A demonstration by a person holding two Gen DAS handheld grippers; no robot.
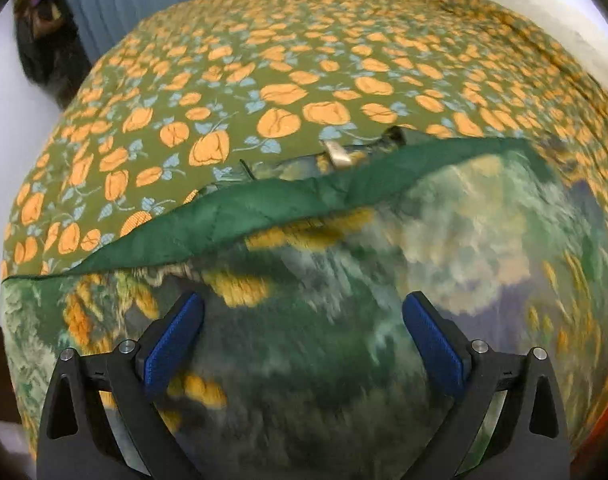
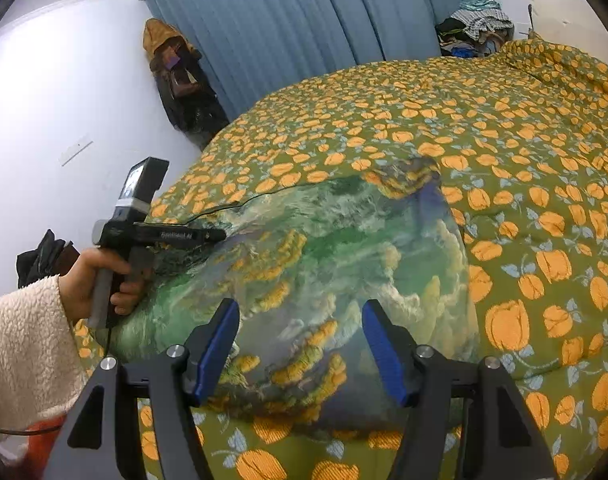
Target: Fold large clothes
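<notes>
my left gripper (image 1: 303, 340) spread wide, empty | my right gripper (image 2: 299, 350) spread, empty | garment (image 2: 324, 264) on bed (image 2: 544, 160) | curtain (image 2: 304, 8) behind

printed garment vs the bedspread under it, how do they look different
The printed garment shows a painterly picture of clouds, greenery and yellow blooms; the bedspread repeats orange fruit with blue leaves on olive. The garment is a small folded bundle with a plain dark green lining turned over; the bedspread covers the whole bed. Both carry green and orange-yellow.
</notes>
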